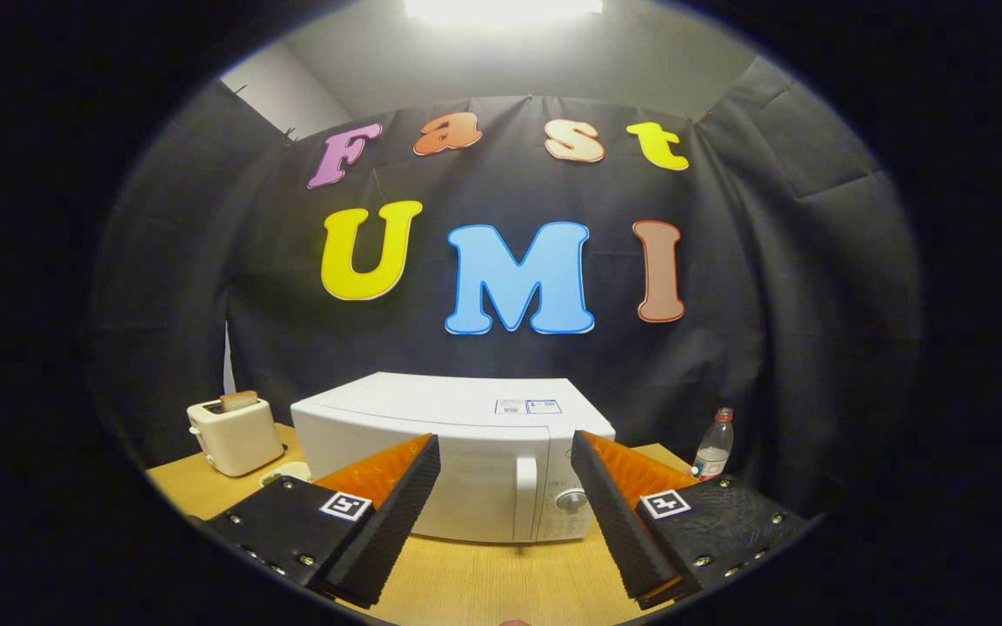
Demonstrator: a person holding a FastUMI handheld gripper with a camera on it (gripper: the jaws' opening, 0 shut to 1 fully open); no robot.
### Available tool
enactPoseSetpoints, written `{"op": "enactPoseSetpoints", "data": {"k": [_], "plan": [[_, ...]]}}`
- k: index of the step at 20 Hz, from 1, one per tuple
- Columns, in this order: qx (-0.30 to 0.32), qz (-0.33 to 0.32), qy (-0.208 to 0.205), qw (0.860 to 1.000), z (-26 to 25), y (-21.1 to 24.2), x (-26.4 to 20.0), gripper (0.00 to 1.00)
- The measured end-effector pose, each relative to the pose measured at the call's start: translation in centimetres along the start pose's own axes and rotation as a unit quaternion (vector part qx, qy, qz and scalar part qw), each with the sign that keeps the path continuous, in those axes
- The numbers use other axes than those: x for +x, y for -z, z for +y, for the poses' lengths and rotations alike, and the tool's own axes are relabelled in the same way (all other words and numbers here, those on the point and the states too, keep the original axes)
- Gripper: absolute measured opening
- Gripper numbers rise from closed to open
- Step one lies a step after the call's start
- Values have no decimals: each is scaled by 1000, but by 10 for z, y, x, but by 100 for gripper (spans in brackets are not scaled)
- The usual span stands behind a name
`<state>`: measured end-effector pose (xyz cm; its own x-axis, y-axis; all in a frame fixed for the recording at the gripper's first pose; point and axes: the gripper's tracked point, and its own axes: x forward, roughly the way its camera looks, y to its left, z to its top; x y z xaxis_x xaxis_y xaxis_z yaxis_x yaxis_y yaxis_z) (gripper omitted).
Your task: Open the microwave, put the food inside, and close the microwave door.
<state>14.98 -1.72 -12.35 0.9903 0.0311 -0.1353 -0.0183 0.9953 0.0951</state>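
On the table, gripper view: a white microwave (453,456) stands on a light wooden table (501,578), beyond the gripper's two fingers and centred between them.
Microwave door: closed; a white upright handle (525,498) sits at the door's right edge, with a round knob (571,499) on the control panel just right of it. A small label lies on the top near the right; too small to tell more.
Microwave contents: cannot tell, the door hides the inside.
Toaster: a cream toaster (234,435) stands at the far left of the table, apart from the microwave, with a slice of bread (239,401) sticking up out of its slot.
Dish: a pale dish (285,474) lies on the table between the toaster and the microwave, partly hidden by the left finger; what it holds cannot be made out.
Bottle: a clear plastic bottle (714,445) with a red cap stands upright at the far right of the table, right of the microwave.
Gripper: the gripper (505,456) is spread wide, its fingers well apart and holding nothing; both stop short of the microwave front.
Surface: bare wood shows near, between the fingers.
Room: black cloth walls the booth behind the table; a pale wall and a bright ceiling light lie above it.
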Motion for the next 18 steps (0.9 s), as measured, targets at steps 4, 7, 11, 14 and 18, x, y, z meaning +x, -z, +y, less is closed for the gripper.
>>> {"op": "enactPoseSetpoints", "data": {"k": [4, 7, 11, 14, 18], "plan": [[7, 27, -1, 1000, -10, 29, 34, 97], [6, 49, -4, 999, -17, 53, 57, 97], [9, 80, -10, 997, -20, 84, 79, 97], [14, 107, -18, 994, -16, 105, 89, 95], [17, 124, -24, 992, -12, 121, 101, 86]]}}
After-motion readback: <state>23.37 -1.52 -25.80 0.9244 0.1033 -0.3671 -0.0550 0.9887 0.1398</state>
